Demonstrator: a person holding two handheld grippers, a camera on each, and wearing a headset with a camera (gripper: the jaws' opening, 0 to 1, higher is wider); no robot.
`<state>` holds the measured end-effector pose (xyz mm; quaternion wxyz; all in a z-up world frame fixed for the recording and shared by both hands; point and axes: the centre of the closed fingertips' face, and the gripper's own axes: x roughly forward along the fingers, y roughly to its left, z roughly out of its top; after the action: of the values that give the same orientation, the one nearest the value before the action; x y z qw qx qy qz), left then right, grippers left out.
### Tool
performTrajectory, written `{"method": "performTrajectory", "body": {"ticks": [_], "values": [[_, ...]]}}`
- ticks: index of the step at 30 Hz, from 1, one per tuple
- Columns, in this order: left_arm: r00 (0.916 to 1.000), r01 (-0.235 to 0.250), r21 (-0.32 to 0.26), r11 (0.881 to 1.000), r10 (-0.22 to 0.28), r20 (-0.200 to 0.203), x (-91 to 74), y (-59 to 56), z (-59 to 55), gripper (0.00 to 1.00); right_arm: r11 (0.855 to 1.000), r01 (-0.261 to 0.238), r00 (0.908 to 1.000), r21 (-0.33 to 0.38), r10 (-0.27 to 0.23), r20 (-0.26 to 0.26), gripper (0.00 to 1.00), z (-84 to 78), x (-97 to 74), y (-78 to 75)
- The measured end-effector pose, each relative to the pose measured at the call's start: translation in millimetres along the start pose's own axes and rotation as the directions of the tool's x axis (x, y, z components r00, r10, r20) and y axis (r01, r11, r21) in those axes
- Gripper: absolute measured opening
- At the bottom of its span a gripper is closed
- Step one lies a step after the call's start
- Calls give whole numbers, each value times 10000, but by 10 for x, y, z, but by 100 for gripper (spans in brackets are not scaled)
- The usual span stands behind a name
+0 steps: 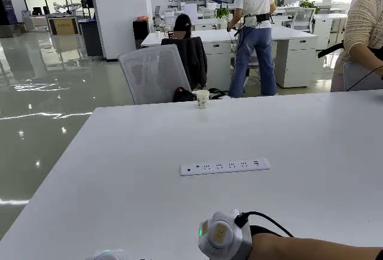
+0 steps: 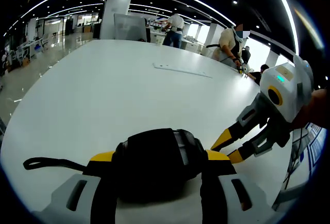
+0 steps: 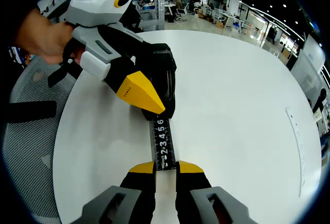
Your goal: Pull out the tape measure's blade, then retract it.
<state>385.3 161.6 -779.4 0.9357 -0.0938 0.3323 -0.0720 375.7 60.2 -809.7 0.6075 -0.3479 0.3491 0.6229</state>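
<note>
The tape measure [image 3: 166, 74] is a black case. The left gripper [image 2: 160, 156] has it squeezed between its two yellow tips, one on each side. Its jaws are spread about as wide as the case.

A short bit of the blade [image 3: 161, 141] sticks out of the case. It is dark with white numbers, from 2 up to 6. The right gripper [image 3: 165, 168] pinches the far end of the blade. Its jaws are almost together, with just the thin blade between them.

The two grippers are near each other, nose to nose. A black strap [image 2: 46, 163] loops out from the case to one side.

The case is low over the white table [image 3: 232, 105], near the table's edge. It may be touching the top, but I cannot tell.

Farther out on the table lies a long white power strip [image 1: 224, 166]. At the far edge stands a paper cup [image 1: 203, 98] and, behind it, a grey chair [image 1: 154, 73].
</note>
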Motion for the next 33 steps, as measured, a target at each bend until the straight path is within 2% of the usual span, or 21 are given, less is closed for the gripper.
{"method": "performTrajectory", "body": {"ticks": [33], "values": [[10000,20,-11,10000,-20,7,-3,-5,0,60,9998,60,9995,175,-66,301,11,154,85,14]]}}
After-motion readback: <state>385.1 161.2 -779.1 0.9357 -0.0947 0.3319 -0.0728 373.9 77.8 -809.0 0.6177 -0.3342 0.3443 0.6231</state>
